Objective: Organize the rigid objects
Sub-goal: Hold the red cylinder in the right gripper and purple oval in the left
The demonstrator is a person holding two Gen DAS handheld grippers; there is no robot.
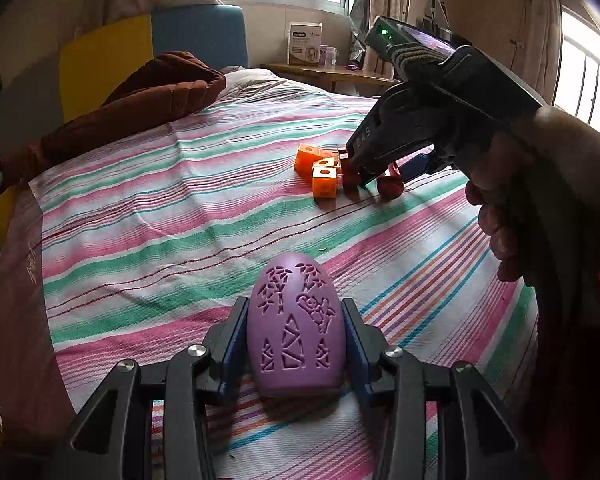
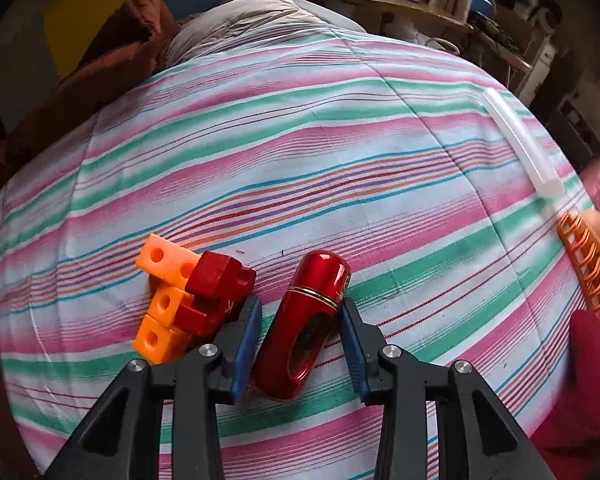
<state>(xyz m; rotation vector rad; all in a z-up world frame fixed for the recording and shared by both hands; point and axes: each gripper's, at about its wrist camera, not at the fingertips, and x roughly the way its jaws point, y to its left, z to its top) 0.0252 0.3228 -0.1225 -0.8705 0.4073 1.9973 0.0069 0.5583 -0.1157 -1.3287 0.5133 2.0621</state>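
Note:
A purple egg-shaped shell [image 1: 296, 332] with cut-out patterns sits upright between the blue pads of my left gripper [image 1: 295, 302], which is shut on it just above the striped bedsheet [image 1: 160, 220]. Farther back, my right gripper [image 1: 380, 180] points steeply down beside a cluster of orange blocks [image 1: 320, 172]. In the right wrist view a glossy red capsule [image 2: 304, 328] lies tilted between the pads of my right gripper [image 2: 300, 302], which is shut on it, low on the sheet. The orange blocks [image 2: 160, 308] and red blocks [image 2: 216, 280] touch the left finger.
A white tube [image 2: 520, 140] lies far right on the bed, with an orange rack [image 2: 588, 272] at the right edge. A brown blanket [image 1: 140, 100] is heaped at the bed's far left. A wooden shelf with a box [image 1: 304, 42] stands behind. A person's hand [image 1: 500, 220] holds the right gripper.

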